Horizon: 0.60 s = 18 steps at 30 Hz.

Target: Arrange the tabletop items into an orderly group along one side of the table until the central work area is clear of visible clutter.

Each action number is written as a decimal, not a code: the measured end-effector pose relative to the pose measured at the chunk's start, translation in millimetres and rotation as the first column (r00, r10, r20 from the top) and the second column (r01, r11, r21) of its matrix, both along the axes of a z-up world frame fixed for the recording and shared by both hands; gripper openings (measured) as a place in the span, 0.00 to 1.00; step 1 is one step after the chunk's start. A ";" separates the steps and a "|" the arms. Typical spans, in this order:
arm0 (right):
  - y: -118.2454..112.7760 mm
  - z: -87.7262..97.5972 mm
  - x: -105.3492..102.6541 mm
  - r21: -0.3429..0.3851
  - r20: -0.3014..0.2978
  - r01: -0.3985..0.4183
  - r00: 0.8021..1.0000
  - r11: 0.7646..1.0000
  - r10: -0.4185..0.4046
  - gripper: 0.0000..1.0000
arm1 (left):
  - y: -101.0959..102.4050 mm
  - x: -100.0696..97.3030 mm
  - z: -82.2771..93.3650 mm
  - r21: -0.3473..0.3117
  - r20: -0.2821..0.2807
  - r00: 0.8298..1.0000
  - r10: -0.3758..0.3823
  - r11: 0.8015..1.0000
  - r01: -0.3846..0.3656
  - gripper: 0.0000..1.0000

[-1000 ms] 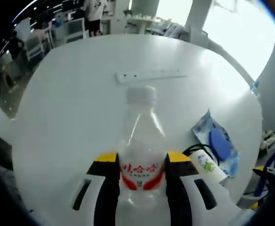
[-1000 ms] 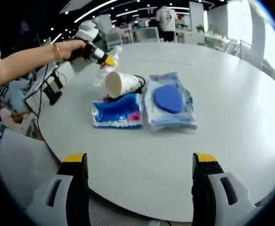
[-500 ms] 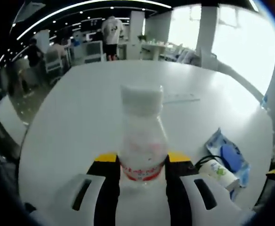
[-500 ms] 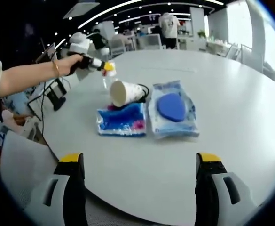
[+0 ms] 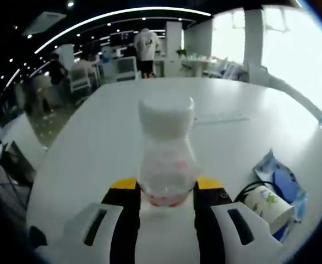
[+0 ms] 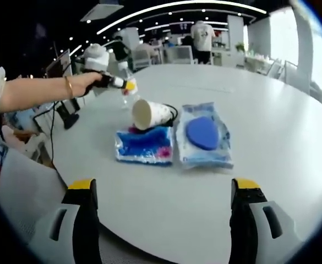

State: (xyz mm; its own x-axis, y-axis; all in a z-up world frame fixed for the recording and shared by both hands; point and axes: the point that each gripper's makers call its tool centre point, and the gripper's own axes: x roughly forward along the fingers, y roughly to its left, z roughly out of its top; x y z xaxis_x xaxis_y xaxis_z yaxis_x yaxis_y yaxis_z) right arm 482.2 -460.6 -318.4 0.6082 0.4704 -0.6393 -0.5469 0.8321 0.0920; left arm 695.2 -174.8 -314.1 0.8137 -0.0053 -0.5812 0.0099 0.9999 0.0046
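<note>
L tool (image 5: pixel 166 192) clamped on clear water bottle (image 5: pixel 166 157), upright, held near worktop (image 5: pixel 89 148) edge w/ cup, probably to join the group there; paper cup (image 6: pixel 151 113) on its side atop blue pouch (image 6: pixel 144 147), wipes pack (image 6: pixel 205 135) just beside; R tool (image 6: pixel 163 212) jaws wide, nothing held, hangs back over near edge, prob. waiting its turn.
</note>
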 end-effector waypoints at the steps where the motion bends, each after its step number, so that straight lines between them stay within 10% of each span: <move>1: 0.4 1.0 1.0 0.001 0.009 -0.002 1.000 1.000 0.002 0.99 | 0.1 0.5 0.0 -0.004 0.000 1.000 0.002 1.000 -0.002 0.34; 8: 4.2 6.3 3.0 0.010 0.038 -0.021 0.999 1.000 0.020 1.00 | 2.4 2.5 1.1 -0.025 -0.008 1.000 0.014 1.000 -0.014 0.33; 11: 4.6 6.5 3.0 0.008 0.043 -0.024 0.999 1.000 0.023 1.00 | 11.0 8.8 6.1 -0.166 0.018 0.995 0.096 0.982 -0.092 0.33; 18: 6.3 5.4 2.5 -0.030 0.055 -0.051 0.997 0.998 0.053 1.00 | 26.8 18.0 25.0 -0.048 0.059 0.997 0.050 0.998 -0.047 0.33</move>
State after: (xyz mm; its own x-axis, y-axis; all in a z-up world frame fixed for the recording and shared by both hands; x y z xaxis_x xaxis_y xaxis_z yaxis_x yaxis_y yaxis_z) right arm 484.6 -454.2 -313.0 0.6186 0.4847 -0.6184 -0.5931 0.8043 0.0371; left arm 713.2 -148.0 -289.2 0.8470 0.0089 -0.5315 -0.0376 0.9984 -0.0433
